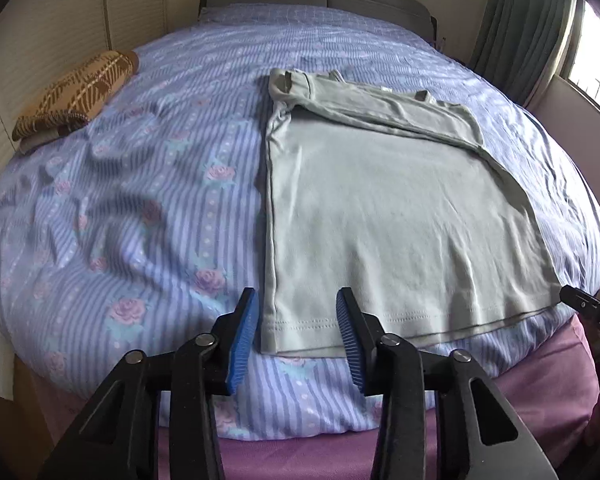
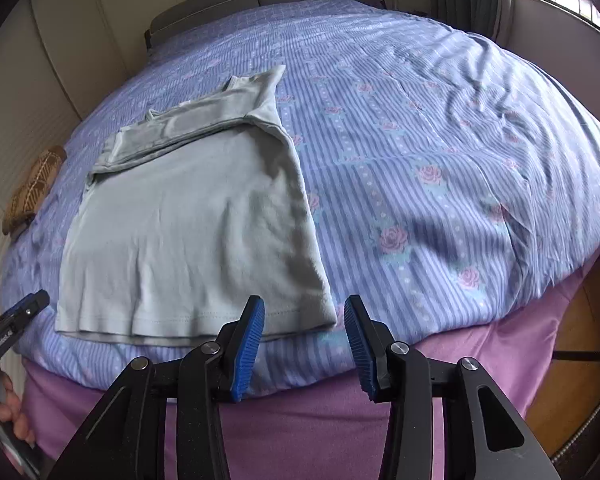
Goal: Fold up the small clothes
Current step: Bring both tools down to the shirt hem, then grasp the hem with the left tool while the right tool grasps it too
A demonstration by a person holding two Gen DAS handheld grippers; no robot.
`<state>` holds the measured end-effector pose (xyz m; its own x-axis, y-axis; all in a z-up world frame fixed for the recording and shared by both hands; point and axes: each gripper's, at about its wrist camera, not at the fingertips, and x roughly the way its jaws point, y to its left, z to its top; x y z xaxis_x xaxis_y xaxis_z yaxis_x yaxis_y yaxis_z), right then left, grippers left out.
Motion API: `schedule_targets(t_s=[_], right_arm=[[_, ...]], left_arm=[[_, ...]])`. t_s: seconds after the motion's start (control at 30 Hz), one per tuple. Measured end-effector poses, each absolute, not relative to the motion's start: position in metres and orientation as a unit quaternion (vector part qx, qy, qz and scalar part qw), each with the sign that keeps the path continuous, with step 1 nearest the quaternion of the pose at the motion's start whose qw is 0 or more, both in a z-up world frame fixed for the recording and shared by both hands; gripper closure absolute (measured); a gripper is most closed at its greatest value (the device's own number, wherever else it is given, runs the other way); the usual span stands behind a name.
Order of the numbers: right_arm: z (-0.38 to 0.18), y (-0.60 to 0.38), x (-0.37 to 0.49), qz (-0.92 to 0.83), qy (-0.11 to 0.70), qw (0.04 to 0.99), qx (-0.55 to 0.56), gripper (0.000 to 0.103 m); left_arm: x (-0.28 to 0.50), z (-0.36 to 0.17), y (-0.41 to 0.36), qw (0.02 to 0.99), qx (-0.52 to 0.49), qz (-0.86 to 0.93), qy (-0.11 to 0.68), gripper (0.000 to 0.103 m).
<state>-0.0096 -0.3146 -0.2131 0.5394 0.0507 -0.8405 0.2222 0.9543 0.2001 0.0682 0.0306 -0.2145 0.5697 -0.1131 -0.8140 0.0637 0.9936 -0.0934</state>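
Left wrist view
- Shirt: the pale green shirt (image 1: 380, 208) lies flat on the bed (image 1: 140, 208), sleeves already turned in across the top at 12 o'clock, hem nearest the camera.
- Left gripper: the left gripper (image 1: 298, 332) hangs just above the hem's left corner, jaws partly apart with nothing pinched; the corner shows in the gap between the blue pads (image 1: 244, 336).
- Other cloth: a brown patterned garment (image 1: 72, 92) sits well apart at 10 o'clock.
- Right gripper: only a black tip shows at 3 o'clock (image 1: 588, 308); its state cannot be told here.

Right wrist view
- Shirt: its right hem corner (image 2: 324, 316) lies just left of the gap.
- Right gripper: the right gripper (image 2: 304, 340) stands partly open and empty, over the striped cover rather than the cloth.
- Left gripper: its tip shows at 8 o'clock (image 2: 28, 304).

Doing the step well
- Judgement: the hem-to-collar fold looks next. Shift the right gripper towards 9 o'clock onto the corner, pinch both layers at each corner, lift evenly, and carry the hem towards 12 o'clock without dragging the folded sleeves.
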Motion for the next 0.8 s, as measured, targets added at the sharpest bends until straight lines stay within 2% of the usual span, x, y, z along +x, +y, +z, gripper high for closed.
schedule_targets(t_s=[0.53, 0.7, 0.8], right_arm=[[-0.234, -0.325, 0.003, -0.061, 0.499, 0.847, 0.171, 0.06], [-0.239, -0.322, 0.01, -0.051, 0.508, 0.844, 0.166, 0.062], [-0.24, -0.32, 0.011, -0.043, 0.511, 0.842, 0.169, 0.074]], left_arm=[[0.072, -0.244, 0.04, 0.865, -0.061, -0.045, 0.496, 0.067], [0.072, -0.25, 0.042, 0.857, -0.077, -0.053, 0.506, 0.083], [0.072, -0.249, 0.044, 0.857, -0.078, -0.047, 0.506, 0.086]])
